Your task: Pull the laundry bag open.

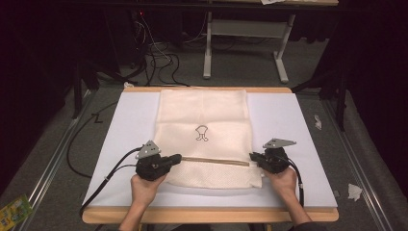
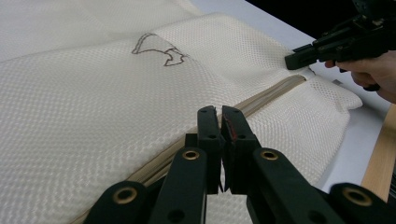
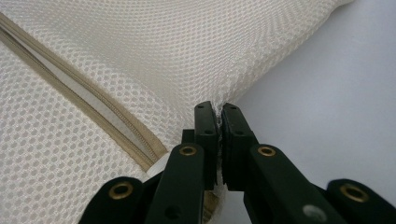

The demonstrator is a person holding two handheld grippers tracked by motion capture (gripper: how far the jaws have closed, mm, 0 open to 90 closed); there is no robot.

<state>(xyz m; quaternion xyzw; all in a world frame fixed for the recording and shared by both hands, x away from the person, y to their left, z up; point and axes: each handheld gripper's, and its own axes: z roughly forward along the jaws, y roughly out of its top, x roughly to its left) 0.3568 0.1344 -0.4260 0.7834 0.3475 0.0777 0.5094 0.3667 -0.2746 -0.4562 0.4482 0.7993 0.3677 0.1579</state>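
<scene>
A cream mesh bag (image 1: 202, 115) lies flat on the white board (image 1: 288, 120), with a small dark emblem (image 1: 202, 133) and a tan zipper (image 1: 216, 161) running across its near part. My left gripper (image 1: 177, 157) is shut, its tips (image 2: 219, 114) over the zipper's (image 2: 275, 91) left end; whether they pinch the pull is hidden. My right gripper (image 1: 252, 156) is shut on the bag's right edge, with mesh (image 3: 140, 46) caught between its tips (image 3: 218, 109) beside the zipper's (image 3: 93, 116) end. The left gripper view also shows the right gripper (image 2: 289, 60) far off.
The board lies on a wooden table (image 1: 207, 215) whose rim shows along the front. Cables (image 1: 159, 57) and a table frame (image 1: 245, 29) stand on the floor beyond. Paper scraps (image 1: 354, 191) lie on the floor at the right, and a green packet (image 1: 14, 210) at the left.
</scene>
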